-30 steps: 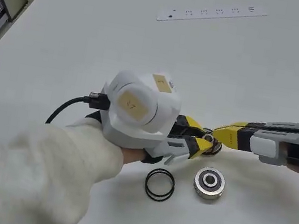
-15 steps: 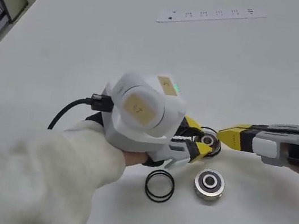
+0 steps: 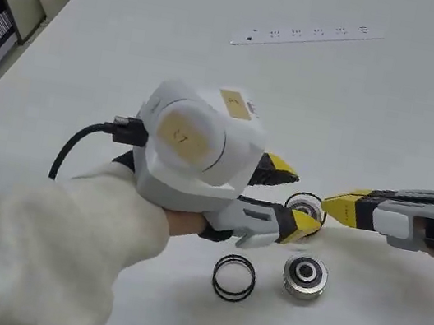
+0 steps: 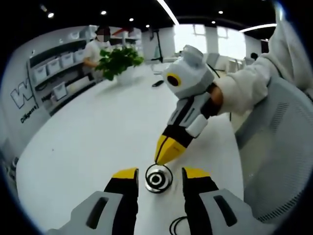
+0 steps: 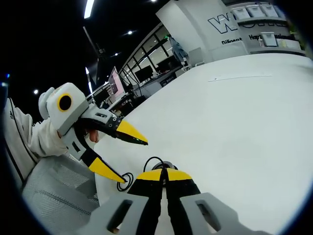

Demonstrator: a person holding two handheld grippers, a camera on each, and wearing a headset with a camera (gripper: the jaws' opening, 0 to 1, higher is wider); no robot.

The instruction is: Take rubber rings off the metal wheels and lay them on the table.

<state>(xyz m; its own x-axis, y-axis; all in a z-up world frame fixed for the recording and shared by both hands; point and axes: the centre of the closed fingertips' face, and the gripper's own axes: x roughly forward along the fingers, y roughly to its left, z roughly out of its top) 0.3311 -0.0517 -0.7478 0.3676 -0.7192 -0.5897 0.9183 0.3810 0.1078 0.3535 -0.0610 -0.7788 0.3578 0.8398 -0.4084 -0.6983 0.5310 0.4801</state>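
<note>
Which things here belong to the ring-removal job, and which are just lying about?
Job: left hand-held gripper, right hand-held gripper, ringed wheel between them, second wheel, loose rubber rings.
Lying about: white strip, potted plant.

It looked like an open-plan office or lab showroom: a long white table [image 3: 217,62] carrying a power strip [image 3: 307,34], wall shelves [image 4: 58,78] lined with storage bins, big lettering [image 5: 229,23] on the white wall, a potted plant [image 4: 119,61], recessed ceiling lights [image 4: 103,12], monitors [image 5: 116,82] by glass partitions, and a grey mesh chair [image 4: 279,147].
</note>
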